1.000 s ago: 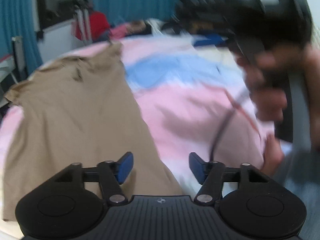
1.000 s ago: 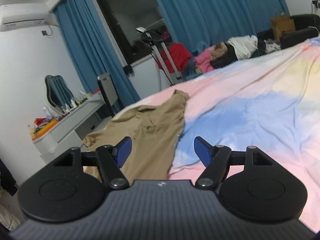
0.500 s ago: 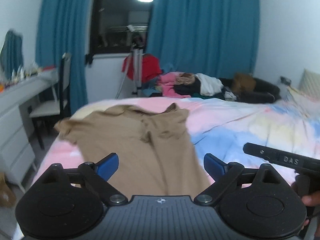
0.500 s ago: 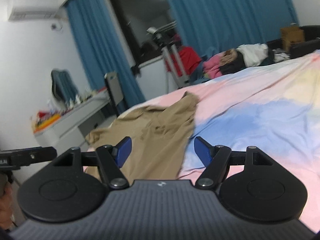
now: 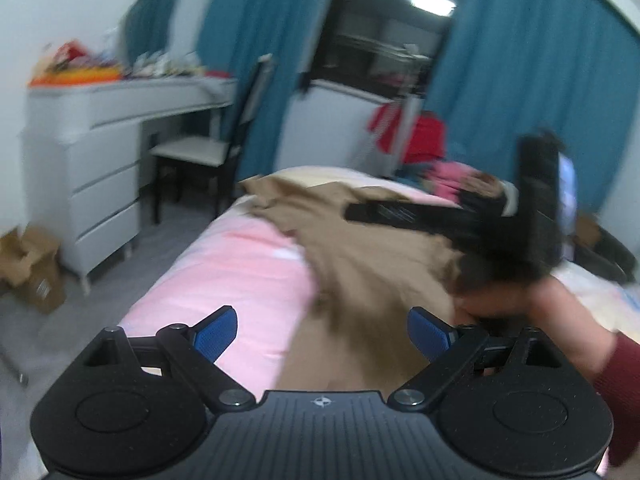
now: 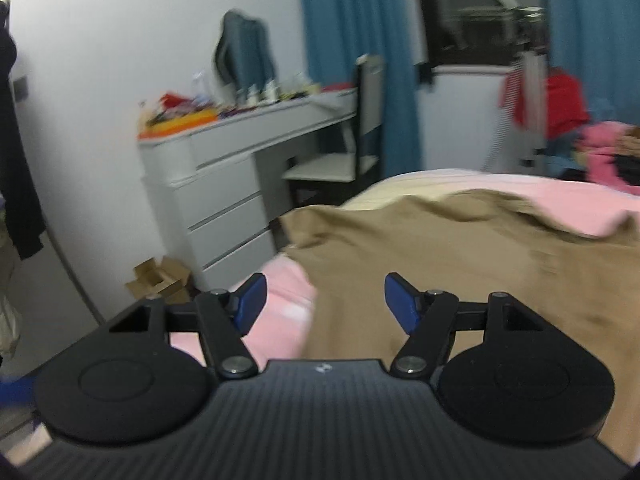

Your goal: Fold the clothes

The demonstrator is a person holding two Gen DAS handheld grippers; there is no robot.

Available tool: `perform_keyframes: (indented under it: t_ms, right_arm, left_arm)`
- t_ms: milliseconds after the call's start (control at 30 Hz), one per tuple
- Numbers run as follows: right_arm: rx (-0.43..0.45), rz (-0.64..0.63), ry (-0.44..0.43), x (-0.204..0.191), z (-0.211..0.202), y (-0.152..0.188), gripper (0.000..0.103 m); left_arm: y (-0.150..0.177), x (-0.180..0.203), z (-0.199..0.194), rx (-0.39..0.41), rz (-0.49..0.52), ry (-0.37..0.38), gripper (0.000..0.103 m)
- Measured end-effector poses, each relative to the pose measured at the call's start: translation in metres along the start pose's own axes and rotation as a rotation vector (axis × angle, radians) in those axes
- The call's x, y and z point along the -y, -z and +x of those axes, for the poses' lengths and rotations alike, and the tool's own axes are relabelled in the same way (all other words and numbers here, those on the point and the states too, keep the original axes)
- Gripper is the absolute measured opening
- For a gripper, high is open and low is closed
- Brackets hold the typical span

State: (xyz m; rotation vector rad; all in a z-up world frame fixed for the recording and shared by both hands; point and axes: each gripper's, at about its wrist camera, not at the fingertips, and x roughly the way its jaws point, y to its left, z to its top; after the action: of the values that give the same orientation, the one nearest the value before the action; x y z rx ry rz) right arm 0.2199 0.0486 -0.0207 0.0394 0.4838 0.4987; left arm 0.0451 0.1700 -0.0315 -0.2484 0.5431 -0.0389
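No writing can be read; both views are blurred. Ahead of both pairs of fingers lies a bed (image 6: 560, 196) under a pink sheet, with blue curtains (image 6: 352, 40), a grey dresser (image 6: 224, 184) and a chair (image 6: 348, 160) beyond. A rumpled tan garment (image 6: 480, 256) is spread on the bed, reaching under the fingers. The left gripper (image 5: 320, 330) and right gripper (image 6: 322, 300) both gape, holding nothing.
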Motion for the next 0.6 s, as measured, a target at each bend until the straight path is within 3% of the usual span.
perform_keyframes:
  t_ms: [133,267,300,367,433,600]
  right_arm:
    - [-0.081,-0.025,-0.012,-0.023,0.098,-0.017,0.062]
    - [-0.15,-0.121,0.055,-0.034,0.164,-0.02,0.057]
    - [-0.167,-0.14,0.071,-0.035,0.177,-0.019,0.051]
    - [-0.198,-0.163,0.103,-0.034,0.191,-0.017,0.036]
    - [-0.195,-0.174,0.125,-0.032,0.194,-0.017,0.013]
    - [-0.064,-0.06,0.139,-0.014,0.157,-0.035,0.007]
  left_arm:
    - [-0.001,-0.02,0.019,0.0,-0.037,-0.057,0.092]
    - [-0.002,-0.032,0.045,-0.022,-0.063,-0.093,0.089]
    - [-0.003,-0.033,0.052,-0.031,-0.069,-0.091,0.089]
    - [-0.005,-0.031,0.061,-0.039,-0.068,-0.076,0.089]
    - [-0.005,-0.025,0.065,-0.03,-0.046,-0.057,0.089]
    - [-0.001,-0.012,0.06,0.011,-0.025,-0.002,0.089]
